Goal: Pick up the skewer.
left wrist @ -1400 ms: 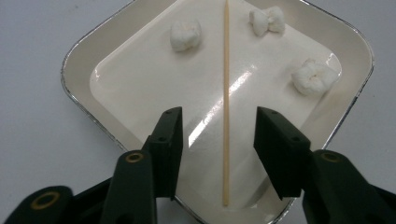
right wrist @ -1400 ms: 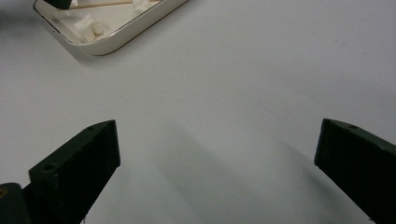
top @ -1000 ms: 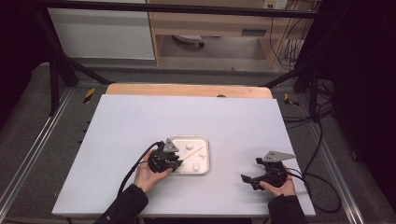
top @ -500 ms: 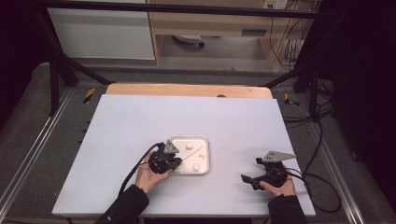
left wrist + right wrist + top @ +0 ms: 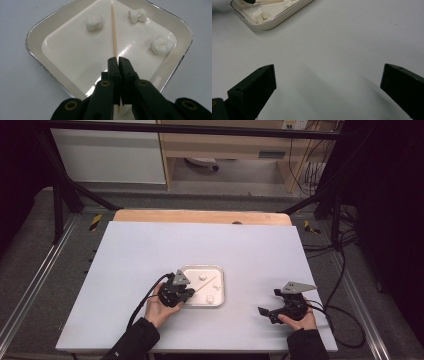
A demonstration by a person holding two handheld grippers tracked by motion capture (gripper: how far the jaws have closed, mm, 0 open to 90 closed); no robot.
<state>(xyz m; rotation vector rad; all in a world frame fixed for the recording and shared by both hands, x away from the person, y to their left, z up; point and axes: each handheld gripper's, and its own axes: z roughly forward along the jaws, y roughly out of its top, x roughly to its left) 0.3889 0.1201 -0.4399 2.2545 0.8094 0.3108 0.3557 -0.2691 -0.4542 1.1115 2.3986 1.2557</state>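
Skewer [image 5: 114, 32] lay across white tray [image 5: 35, 40], among marshmallows [image 5: 94, 22] — your left gripper [image 5: 118, 60] clamped its near end. Your right gripper [image 5: 328, 82] sat well apart on table [image 5: 150, 250], jaws wide, holding nothing.

In the left gripper view, the near end of the thin pale wooden skewer [image 5: 114, 32] is hidden between the black jaws of the left gripper [image 5: 118, 62], and the shallow white square tray with a silvery rim [image 5: 37, 37] is cut off at the top edge. In the right gripper view, that tray's far part runs out of frame, and the right gripper [image 5: 327, 82] has both jaws cut off below.
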